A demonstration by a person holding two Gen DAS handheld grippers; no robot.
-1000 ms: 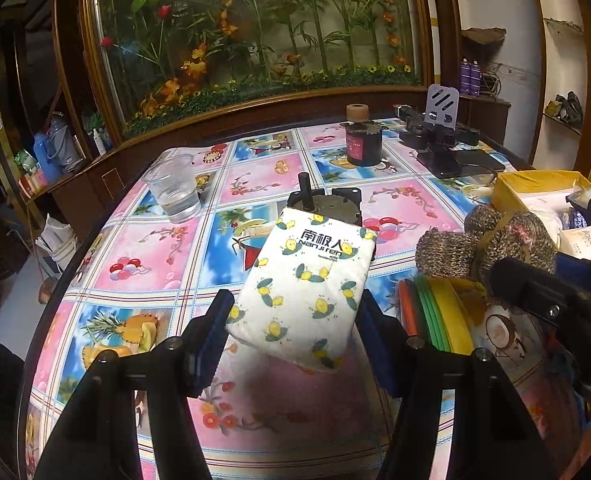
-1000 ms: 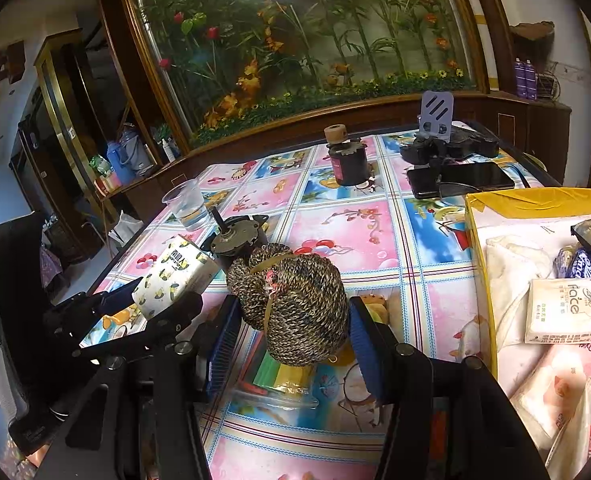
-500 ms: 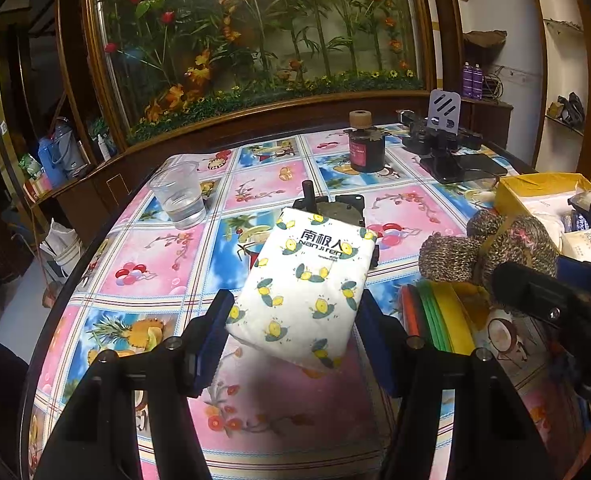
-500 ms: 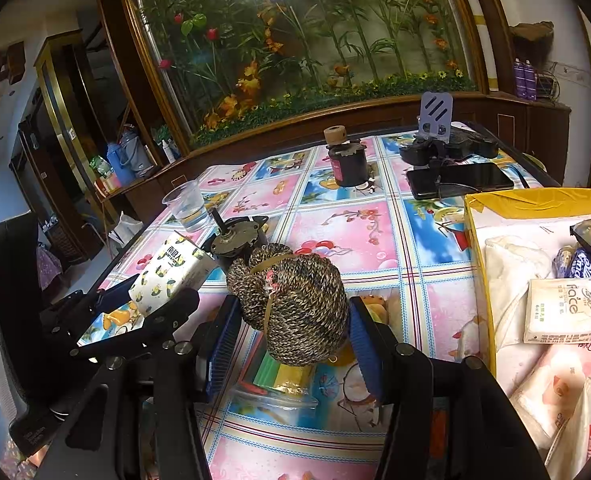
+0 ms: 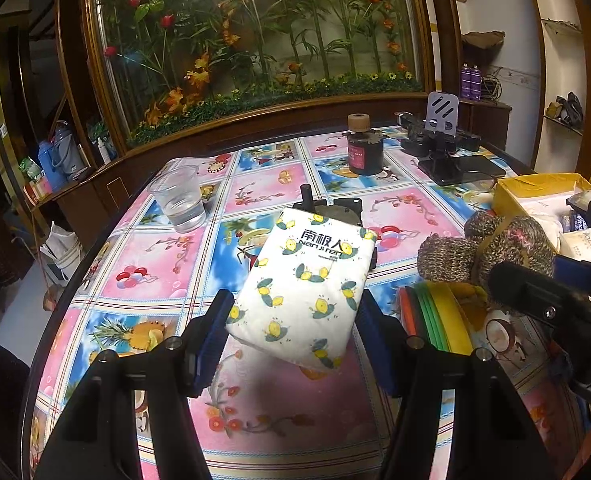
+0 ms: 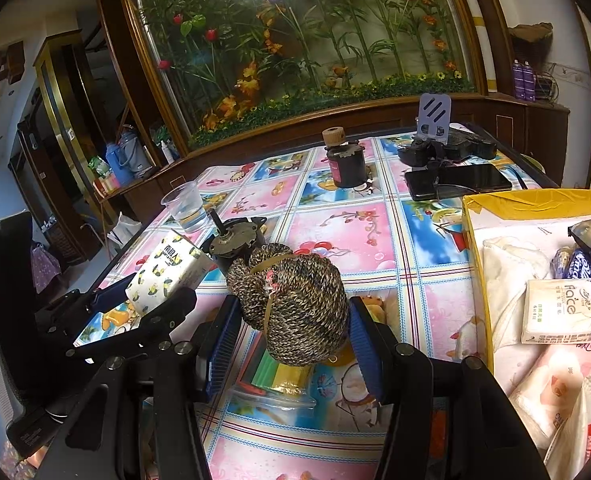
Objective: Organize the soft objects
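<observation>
While the left gripper [image 5: 293,328] stayed clenched on the tissue pack [image 5: 307,284], lifted above the table [image 5: 155,268], the left wrist view matched the one a second before except for a slight shift of the backdrop. The pack hung just in front of the motor [image 5: 335,206], with the cup [image 5: 179,200] to the motor's left and the box [image 5: 535,190] well to its right.

From the right wrist, nothing had changed: the right gripper [image 6: 291,334] kept grasping the knitted bundle [image 6: 295,300], held clear of the table, just right of the motor [image 6: 235,238] and left of the box [image 6: 531,204].
</observation>
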